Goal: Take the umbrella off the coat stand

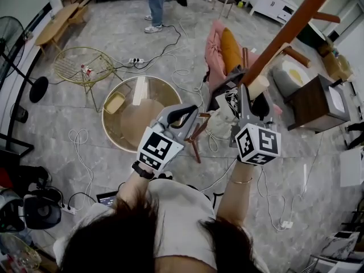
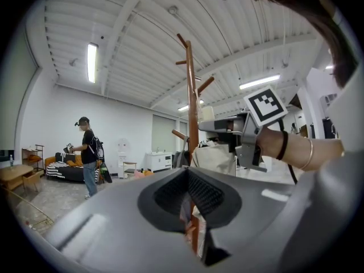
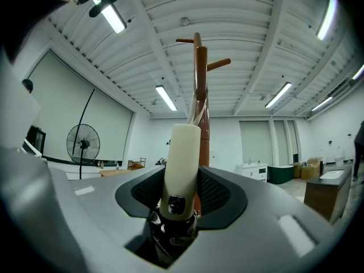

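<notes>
The umbrella's cream handle (image 1: pixel 259 86) (image 3: pixel 182 158) stands upright right beside the brown wooden coat stand pole (image 1: pixel 290 30) (image 3: pixel 200 90). My right gripper (image 1: pixel 254 100) (image 3: pixel 182 178) is shut on that handle, whose dark metal collar and folded canopy sit low between the jaws. My left gripper (image 1: pixel 182 116) (image 2: pixel 188 203) is held level to the left of the stand, jaws together with nothing between them. In the left gripper view the coat stand (image 2: pixel 192 107) rises ahead with its pegs, and the right gripper (image 2: pixel 227 131) is at it.
Below lie a round glass table (image 1: pixel 116 131), a yellow wire chair (image 1: pixel 85 67), a pink chair with an orange cushion (image 1: pixel 224 50) and a dark wooden side table (image 1: pixel 315 101). Cables trail over the floor. A person (image 1: pixel 156 4) stands far off.
</notes>
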`<state>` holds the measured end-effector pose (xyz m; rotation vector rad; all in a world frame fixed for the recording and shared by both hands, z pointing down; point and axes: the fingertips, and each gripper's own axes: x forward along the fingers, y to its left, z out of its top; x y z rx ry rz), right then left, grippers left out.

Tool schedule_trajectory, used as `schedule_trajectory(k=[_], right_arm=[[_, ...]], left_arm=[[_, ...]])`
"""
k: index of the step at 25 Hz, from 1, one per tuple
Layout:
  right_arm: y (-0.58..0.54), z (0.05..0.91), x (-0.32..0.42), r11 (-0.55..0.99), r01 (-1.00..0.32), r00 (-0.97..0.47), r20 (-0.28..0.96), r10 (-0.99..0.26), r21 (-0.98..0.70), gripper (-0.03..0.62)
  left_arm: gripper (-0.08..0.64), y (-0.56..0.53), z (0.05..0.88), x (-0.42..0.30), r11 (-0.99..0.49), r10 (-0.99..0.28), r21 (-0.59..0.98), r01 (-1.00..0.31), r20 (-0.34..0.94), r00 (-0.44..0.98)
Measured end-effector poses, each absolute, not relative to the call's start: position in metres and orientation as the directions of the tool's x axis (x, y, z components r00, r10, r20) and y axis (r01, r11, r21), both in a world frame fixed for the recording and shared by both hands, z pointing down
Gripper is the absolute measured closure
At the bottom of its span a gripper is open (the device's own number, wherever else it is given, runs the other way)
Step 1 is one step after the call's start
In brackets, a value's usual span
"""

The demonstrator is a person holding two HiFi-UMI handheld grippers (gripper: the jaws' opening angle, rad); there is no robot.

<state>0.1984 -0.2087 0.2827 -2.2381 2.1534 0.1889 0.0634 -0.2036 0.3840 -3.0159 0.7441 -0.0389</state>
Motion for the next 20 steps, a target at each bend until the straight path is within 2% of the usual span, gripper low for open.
schedule_trajectory(k=[20], right_arm=[[-0.15, 0.226, 0.192, 0.035, -0.997, -0.049, -0.208, -0.977, 0.071, 0.434]], left_arm=[[0.502, -0.16, 0.361, 0.066, -0.856, -0.514, -0.072, -0.512, 0.01, 0.858]])
